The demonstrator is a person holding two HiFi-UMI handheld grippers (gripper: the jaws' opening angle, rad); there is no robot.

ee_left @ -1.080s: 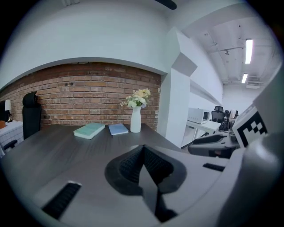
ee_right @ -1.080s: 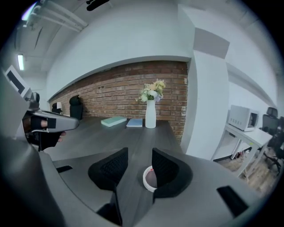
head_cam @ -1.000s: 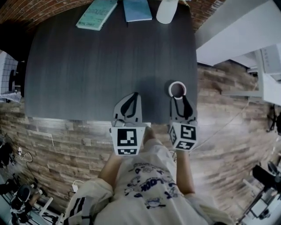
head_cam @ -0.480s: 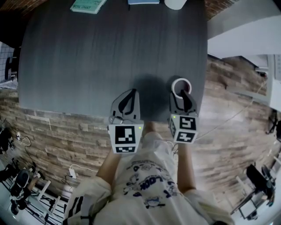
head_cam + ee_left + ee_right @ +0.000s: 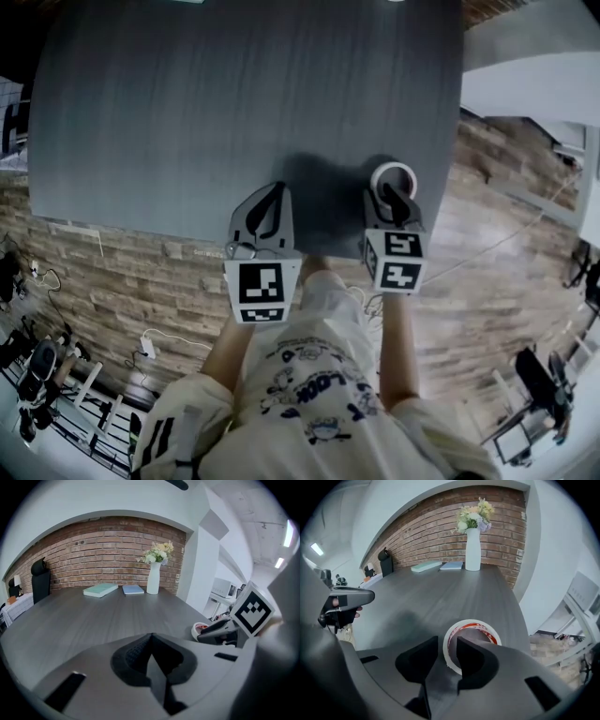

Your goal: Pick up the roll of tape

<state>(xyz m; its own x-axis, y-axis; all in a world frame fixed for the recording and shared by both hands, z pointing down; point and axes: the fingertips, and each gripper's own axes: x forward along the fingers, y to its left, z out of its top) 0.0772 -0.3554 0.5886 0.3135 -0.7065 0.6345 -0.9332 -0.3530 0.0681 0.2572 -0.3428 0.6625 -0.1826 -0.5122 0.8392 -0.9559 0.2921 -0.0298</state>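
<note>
Within the last second both grippers have come down toward the bench (image 5: 234,94), and the right gripper (image 5: 393,194) has reached the tape (image 5: 471,621). A second ago its tips stopped short of the roll's near edge; now they reach over it. Its jaws have just been closing from their widest, and the roll's wall stands between them — one jaw outside the ring, the other down in the hole. The right gripper view shows a thin gap between the outer jaw and the wall, so I judge the jaws apart and not yet pressing. The approach looks finished; the squeeze and the lift remain.

The tape lies flat on the bench right at the right gripper's tips. The near-left part of its wall is in the jaw gap, and most of the ring lies beyond the tips and to their right. From the left gripper (image 5: 274,193) it sits off to the right, well apart. That gripper's jaws are together with nothing in them, low over the bench — no part in the pickup, as I judge.
</note>
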